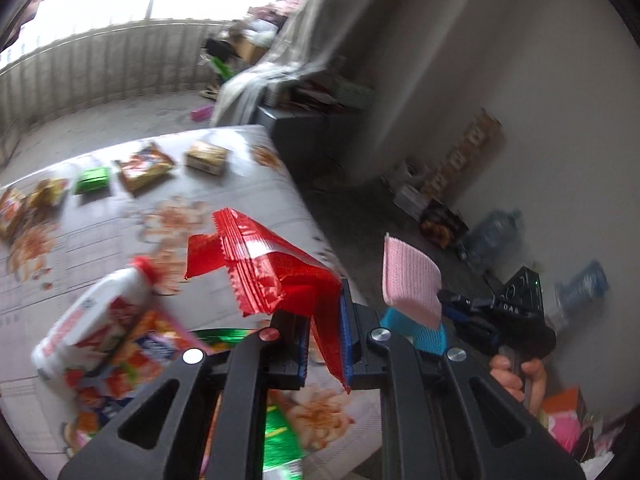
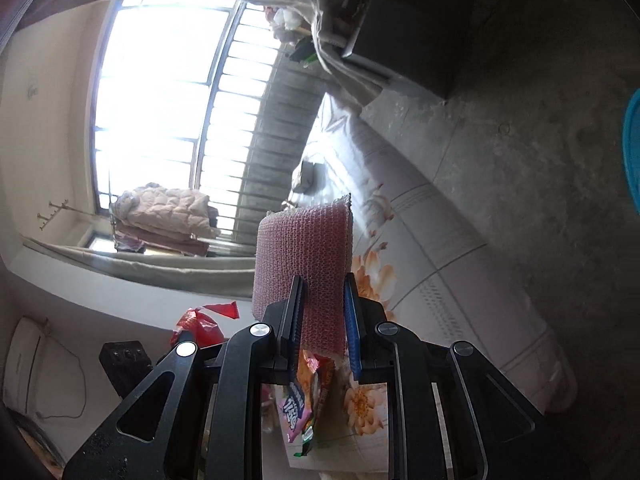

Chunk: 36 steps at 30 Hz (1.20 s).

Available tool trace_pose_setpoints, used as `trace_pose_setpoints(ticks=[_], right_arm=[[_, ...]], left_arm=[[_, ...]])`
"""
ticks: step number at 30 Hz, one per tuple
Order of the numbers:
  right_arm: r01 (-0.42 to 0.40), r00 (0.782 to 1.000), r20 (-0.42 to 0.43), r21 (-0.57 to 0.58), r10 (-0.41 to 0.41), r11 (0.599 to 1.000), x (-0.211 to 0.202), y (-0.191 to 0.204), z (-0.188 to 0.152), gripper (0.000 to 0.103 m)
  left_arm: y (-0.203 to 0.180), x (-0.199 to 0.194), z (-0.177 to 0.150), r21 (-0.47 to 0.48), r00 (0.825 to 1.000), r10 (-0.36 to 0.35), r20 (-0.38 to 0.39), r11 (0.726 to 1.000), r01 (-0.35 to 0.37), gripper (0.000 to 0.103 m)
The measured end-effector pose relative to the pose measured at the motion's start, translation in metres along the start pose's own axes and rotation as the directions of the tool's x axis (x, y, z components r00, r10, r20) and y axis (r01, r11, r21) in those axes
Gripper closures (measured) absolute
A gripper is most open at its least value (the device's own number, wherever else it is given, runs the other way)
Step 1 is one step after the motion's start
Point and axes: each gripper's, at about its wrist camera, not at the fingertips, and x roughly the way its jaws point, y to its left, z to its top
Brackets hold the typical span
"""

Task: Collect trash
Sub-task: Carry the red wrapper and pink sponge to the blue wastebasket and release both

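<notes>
The left gripper (image 1: pixel 325 328) is gripping a red wrapper (image 1: pixel 264 264), its jaws standing narrow with the foil pinched between them and fanning out toward 11 o'clock. The right gripper (image 2: pixel 322 320) is clamping a pink sponge (image 2: pixel 304 256), its jaws nearly closed on the lower end while the rest is sticking up toward 12 o'clock. In the left wrist view that sponge (image 1: pixel 410 280) is showing at 3 o'clock of the wrapper, with a hand (image 1: pixel 520 376) below it. On the flowered tabletop (image 1: pixel 120 232) one white bottle (image 1: pixel 92 320) is lying at 8 o'clock, and four small packets are sitting in a row toward 10 o'clock, one green (image 1: pixel 93 180); more wrappers are lying blurred beneath the gripper. Two water jugs (image 1: pixel 490 232) are standing on the floor at 3 o'clock.
</notes>
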Motion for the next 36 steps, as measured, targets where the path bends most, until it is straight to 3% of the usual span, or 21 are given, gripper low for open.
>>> trace_pose_setpoints(ticks=[6,11,14,16,20,23,26,28,29,30,31,34,36], right_arm=[[0.071,0.978,0.189,0.105,-0.09,0.992,-0.082,-0.058,0.004,0.086],[0.154,0.918,0.323,0.246,-0.23,0.957,-0.143,-0.122,-0.005,0.086],[0.19,0.878,0.364,0.329,-0.31,0.925,-0.166,-0.159,-0.013,0.086],[0.186,0.863,0.377,0.38,-0.335,0.906,-0.176,-0.182,-0.018,0.086],[0.167,0.843,0.385,0.476,-0.375,0.864,-0.18,-0.225,-0.023,0.085],[0.142,0.83,0.398,0.526,-0.39,0.838,-0.179,-0.246,-0.022,0.085],[0.124,0.821,0.414,0.545,-0.394,0.829,-0.172,-0.263,-0.008,0.082],[0.097,0.82,0.424,0.558,-0.384,0.824,-0.166,-0.277,0.001,0.077],[0.097,0.82,0.415,0.579,-0.395,0.809,-0.161,-0.287,0.006,0.07],[0.101,0.818,0.404,0.6,-0.409,0.794,-0.158,-0.295,0.008,0.057],[0.105,0.815,0.395,0.618,-0.423,0.779,-0.158,-0.301,0.008,0.054],[0.102,0.816,0.371,0.661,-0.442,0.744,-0.153,-0.318,0.002,0.054],[0.099,0.818,0.371,0.663,-0.44,0.742,-0.155,-0.321,-0.007,0.052]], left_arm=[[-0.086,0.083,-0.001,0.12,0.983,-0.1,-0.154,0.986,0.119,0.091],[-0.152,0.153,-0.01,0.202,0.946,-0.133,-0.296,0.959,0.198,0.091],[-0.189,0.199,-0.02,0.245,0.919,-0.127,-0.374,0.942,0.23,0.091],[-0.211,0.224,-0.028,0.263,0.904,-0.113,-0.412,0.935,0.237,0.091],[-0.251,0.274,-0.048,0.293,0.866,-0.106,-0.488,0.915,0.277,0.091],[-0.276,0.307,-0.059,0.298,0.849,-0.091,-0.52,0.912,0.281,0.091],[-0.294,0.332,-0.066,0.305,0.848,-0.104,-0.519,0.905,0.297,0.089],[-0.3,0.351,-0.07,0.288,0.841,-0.116,-0.528,0.907,0.306,0.071],[-0.3,0.353,-0.074,0.282,0.844,-0.109,-0.525,0.913,0.294,0.047],[-0.298,0.357,-0.076,0.275,0.852,-0.095,-0.515,0.923,0.269,0.039],[-0.297,0.36,-0.077,0.261,0.861,-0.093,-0.5,0.932,0.252,0.039],[-0.293,0.362,-0.078,0.233,0.852,-0.103,-0.513,0.939,0.254,0.039],[-0.288,0.356,-0.073,0.233,0.862,-0.103,-0.497,0.94,0.247,0.039]])
